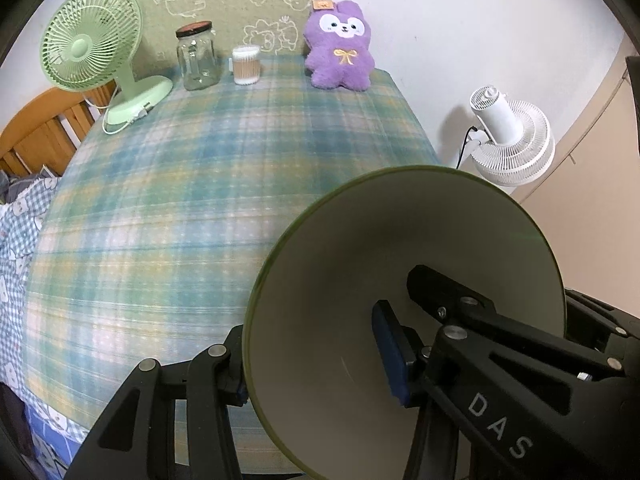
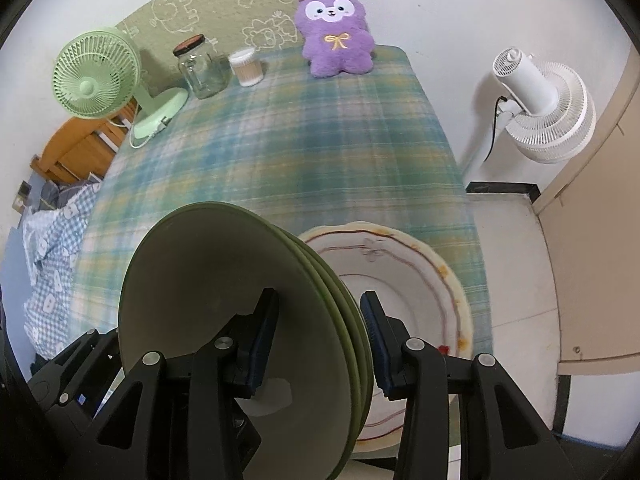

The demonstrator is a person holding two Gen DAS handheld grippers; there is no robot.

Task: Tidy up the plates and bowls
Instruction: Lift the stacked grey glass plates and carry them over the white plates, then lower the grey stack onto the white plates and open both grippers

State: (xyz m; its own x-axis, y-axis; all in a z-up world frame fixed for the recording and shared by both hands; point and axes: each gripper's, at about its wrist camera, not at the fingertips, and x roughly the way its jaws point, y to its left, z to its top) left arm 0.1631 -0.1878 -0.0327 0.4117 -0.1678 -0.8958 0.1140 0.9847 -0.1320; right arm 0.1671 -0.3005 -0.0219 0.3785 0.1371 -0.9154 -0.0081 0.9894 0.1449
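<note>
- Left wrist view: a green bowl (image 1: 404, 320) is held on edge by the left hand-held gripper (image 1: 312, 364), one pad inside against the pale inner wall, the other finger outside the rim at the lower left.
- The bowl is carried tilted above the near right part of the desk (image 1: 192, 200), which is covered with a blue-green plaid cloth.
- At the far edge of the desk, from left to right, a green fan (image 1: 94, 44), a glass jar (image 1: 198, 58), a tub of cotton swabs (image 1: 246, 65) and a purple plush (image 1: 340, 52) are seen.
- A white fan (image 1: 512, 140) is seen beside the desk on the right.
- Right wrist view: a nested stack of green bowls (image 2: 240, 320) is clamped by the right hand-held gripper (image 2: 320, 344), one pad inside the front bowl, the other against the outer wall of the stack.
- Just behind the stack, a white plate (image 2: 420, 280) with a brown rim line lies on the near right part of the desk (image 2: 312, 152).
- Whether stack and plate touch cannot be told.
</note>
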